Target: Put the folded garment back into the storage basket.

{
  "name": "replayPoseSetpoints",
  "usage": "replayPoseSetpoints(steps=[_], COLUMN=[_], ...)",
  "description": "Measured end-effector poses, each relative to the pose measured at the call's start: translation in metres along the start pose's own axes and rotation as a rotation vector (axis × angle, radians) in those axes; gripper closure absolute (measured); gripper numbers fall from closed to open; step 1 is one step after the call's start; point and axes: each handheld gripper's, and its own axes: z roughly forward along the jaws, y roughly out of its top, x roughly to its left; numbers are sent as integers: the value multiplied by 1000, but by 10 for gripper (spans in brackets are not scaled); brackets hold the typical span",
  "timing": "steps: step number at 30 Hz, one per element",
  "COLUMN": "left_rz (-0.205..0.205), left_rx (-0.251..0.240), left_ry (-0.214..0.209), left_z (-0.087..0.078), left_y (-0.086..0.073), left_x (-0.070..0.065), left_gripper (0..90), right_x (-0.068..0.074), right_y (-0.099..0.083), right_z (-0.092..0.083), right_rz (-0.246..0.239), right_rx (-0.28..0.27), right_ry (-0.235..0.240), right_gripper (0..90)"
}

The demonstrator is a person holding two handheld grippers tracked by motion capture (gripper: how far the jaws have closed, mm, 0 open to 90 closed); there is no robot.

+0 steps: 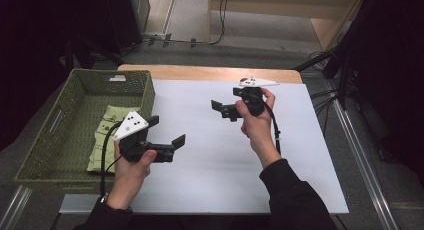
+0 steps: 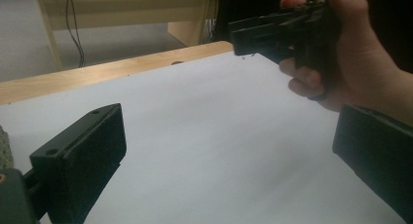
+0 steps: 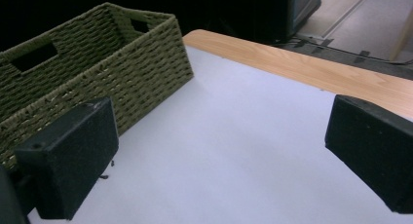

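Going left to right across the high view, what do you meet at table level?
Green woven basket → pale green folded cloth lying inside it → left gripper, jaws apart → right gripper, jaws apart → bare right part of the white table sheet.

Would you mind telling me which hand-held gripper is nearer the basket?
Left. The left hand-held gripper hangs beside the basket; the right hand-held gripper is farther, over mid-table.

1. The left gripper [image 1: 166, 131] is black, with blocky flat-faced jaws and a screw hole in one.
2. A white three-cornered plate [image 1: 131, 124] with dark dots tops it.
3. Both sleeves [image 1: 295, 195] are dark.
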Motion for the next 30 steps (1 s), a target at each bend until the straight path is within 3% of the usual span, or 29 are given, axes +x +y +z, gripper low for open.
replayPoseSetpoints(steps=[9, 16, 21, 24, 30], left_rz=[-9, 10, 3, 25, 37], left_rx=[-2, 5, -7, -4, 0], left_ry=[-26, -24, -24, -18, -35], left_z=[17, 24, 23, 24, 28], left_y=[-6, -13, -19, -24, -34], left_x=[-6, -11, -10, -13, -17], left_gripper=[0, 0, 0, 0, 0], right_x=[-16, -25, -27, -27, -31], right_y=[-14, -33, -44, -55, -71], right_z=[-33, -59, -68, -76, -86], right_rz=[-5, 12, 13, -4, 9], right_rx=[-15, -45, -54, -50, -64], right_ry=[-51, -73, -85, -104, -110], right_gripper=[0, 0, 0, 0, 0])
